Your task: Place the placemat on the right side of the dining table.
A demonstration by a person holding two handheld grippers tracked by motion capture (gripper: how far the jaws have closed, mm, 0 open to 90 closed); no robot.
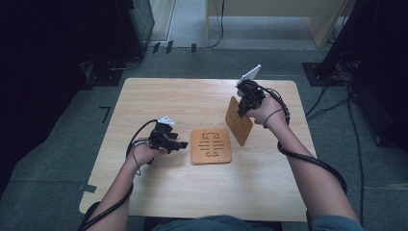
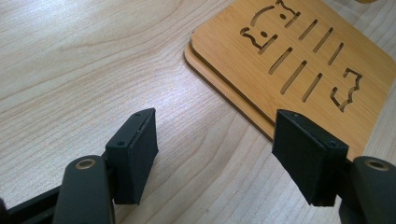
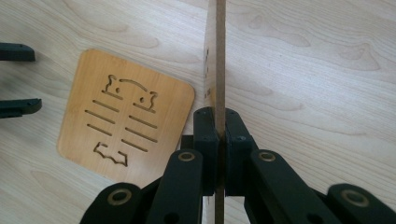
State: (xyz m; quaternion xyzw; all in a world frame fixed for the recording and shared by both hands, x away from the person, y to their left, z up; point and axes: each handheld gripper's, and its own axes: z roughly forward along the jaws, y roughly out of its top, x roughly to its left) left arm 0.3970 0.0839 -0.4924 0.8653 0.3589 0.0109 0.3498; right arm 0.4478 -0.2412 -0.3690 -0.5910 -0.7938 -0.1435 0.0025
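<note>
- Left gripper (image 1: 179,144) sits low over the bench (image 1: 159,96), its jaws apart with nothing between them, just beside the flat wooden mats.
- Two flat wooden mats (image 1: 210,146) lie stacked in the middle of the bench.
- Right gripper (image 1: 242,109) is clamped on the edge of another wooden mat (image 1: 238,121), holding it up on its side, near the stack.

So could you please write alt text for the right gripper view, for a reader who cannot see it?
The right gripper is shut on the edge of a thin wooden coaster, holding it upright above a pale wooden table. A flat coaster with a fish-bone cutout lies to its left, and the left gripper's jaw tips show at the left edge.
</note>
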